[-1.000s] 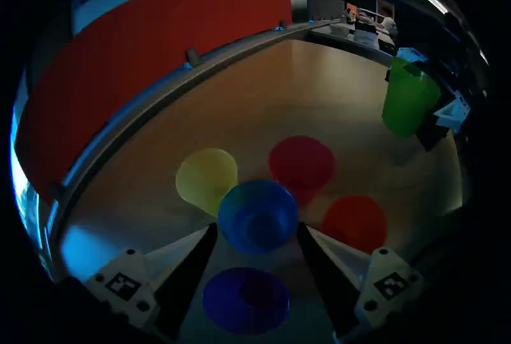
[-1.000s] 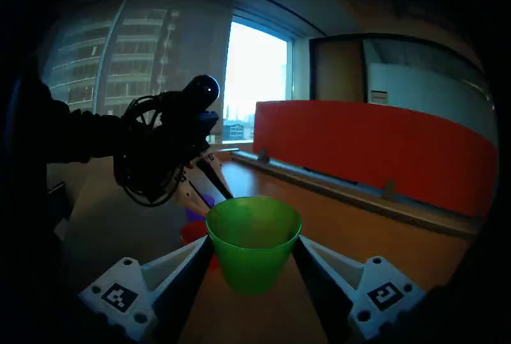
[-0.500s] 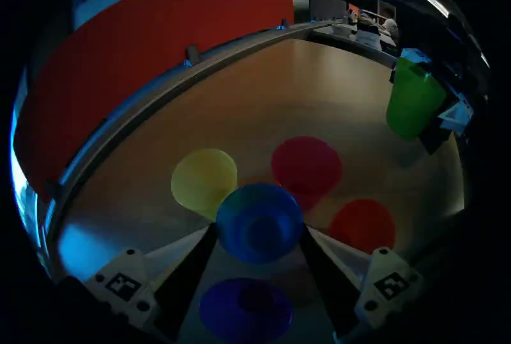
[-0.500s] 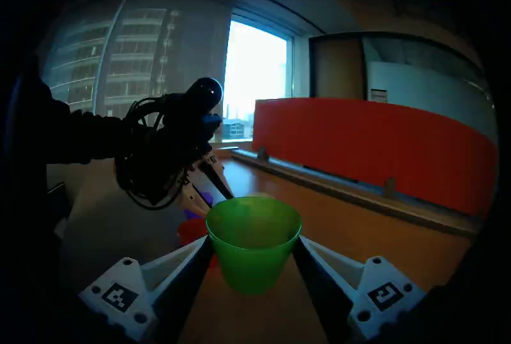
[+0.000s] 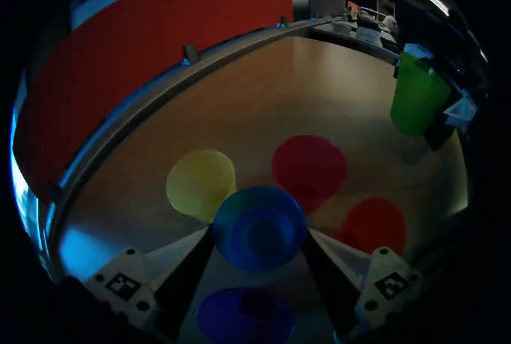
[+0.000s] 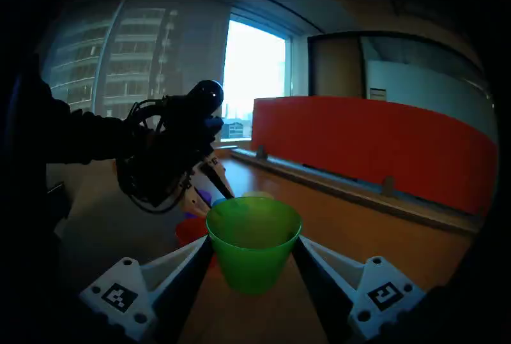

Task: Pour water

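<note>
In the left gripper view, the left gripper point(image 5: 258, 237) was closed on a blue cup point(image 5: 259, 219) at the lower centre of the frame, one finger pressed to each side of it and the cup's mouth facing the camera. Behind it on the wooden table point(image 5: 287, 95) stood a yellow cup point(image 5: 200, 181) to the left, a red cup point(image 5: 308, 166) just right of centre and an orange-red cup point(image 5: 375, 224) at the lower right. A purple cup point(image 5: 246, 315) lay at the bottom edge between the roots of the fingers. Whether any of these cups held water could not be told. A red partition point(image 5: 128, 44) ran along the table's far side at the upper left. At the upper right edge a green cup point(image 5: 418, 95) hung tilted and seemingly clear of the table top. In the right gripper view, the right gripper point(image 6: 253, 247) gripped that green cup at the lower centre of the frame, upright, with both fingers against its wall. Its inside looked dim, and no water level could be made out. Left of centre a hand in a dark sleeve point(image 6: 76, 140) held the left gripper, with cables looped around it. The rim of the orange-red cup peeked out at the green cup's lower left. A bright window point(image 6: 255, 76) stood at the top centre, with the red partition to its right.
</note>
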The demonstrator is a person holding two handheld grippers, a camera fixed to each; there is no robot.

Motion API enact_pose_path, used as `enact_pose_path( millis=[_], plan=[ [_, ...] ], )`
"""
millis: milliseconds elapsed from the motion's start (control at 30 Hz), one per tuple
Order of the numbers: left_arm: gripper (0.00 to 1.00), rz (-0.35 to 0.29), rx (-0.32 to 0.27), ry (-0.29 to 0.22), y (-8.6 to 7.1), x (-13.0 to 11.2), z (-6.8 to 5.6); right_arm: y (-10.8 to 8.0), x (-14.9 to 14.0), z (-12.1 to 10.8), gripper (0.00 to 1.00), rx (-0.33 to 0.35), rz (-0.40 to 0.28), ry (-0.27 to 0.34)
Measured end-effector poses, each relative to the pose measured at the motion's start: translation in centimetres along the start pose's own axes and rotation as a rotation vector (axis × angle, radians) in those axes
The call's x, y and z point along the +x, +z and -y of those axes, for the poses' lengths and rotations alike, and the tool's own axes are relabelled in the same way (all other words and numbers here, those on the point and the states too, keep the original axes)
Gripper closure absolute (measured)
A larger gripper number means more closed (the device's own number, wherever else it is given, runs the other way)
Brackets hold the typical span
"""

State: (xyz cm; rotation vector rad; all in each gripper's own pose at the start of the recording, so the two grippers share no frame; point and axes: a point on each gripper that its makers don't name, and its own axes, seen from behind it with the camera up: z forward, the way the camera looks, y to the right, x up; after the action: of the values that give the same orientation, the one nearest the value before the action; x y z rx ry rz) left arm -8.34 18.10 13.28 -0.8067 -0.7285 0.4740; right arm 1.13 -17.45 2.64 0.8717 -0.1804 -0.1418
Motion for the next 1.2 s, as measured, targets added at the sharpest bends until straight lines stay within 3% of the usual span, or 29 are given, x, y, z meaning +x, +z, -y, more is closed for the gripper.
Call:
enact_pose_path(
  millis=[700, 1200],
  plan=[
    [0.13, -0.041, 0.013, 0.006, 0.1, 0.3, 0.2, 0.1, 0.2, -0.1, 0.11, -0.008, 0.000, 0.004],
    [0.13, -0.129, 0.039, -0.009, -2.3, 2.2, 0.7, 0.0, 1.3, 0.6, 0.12, -0.006, 0.000, -0.007]
  ],
)
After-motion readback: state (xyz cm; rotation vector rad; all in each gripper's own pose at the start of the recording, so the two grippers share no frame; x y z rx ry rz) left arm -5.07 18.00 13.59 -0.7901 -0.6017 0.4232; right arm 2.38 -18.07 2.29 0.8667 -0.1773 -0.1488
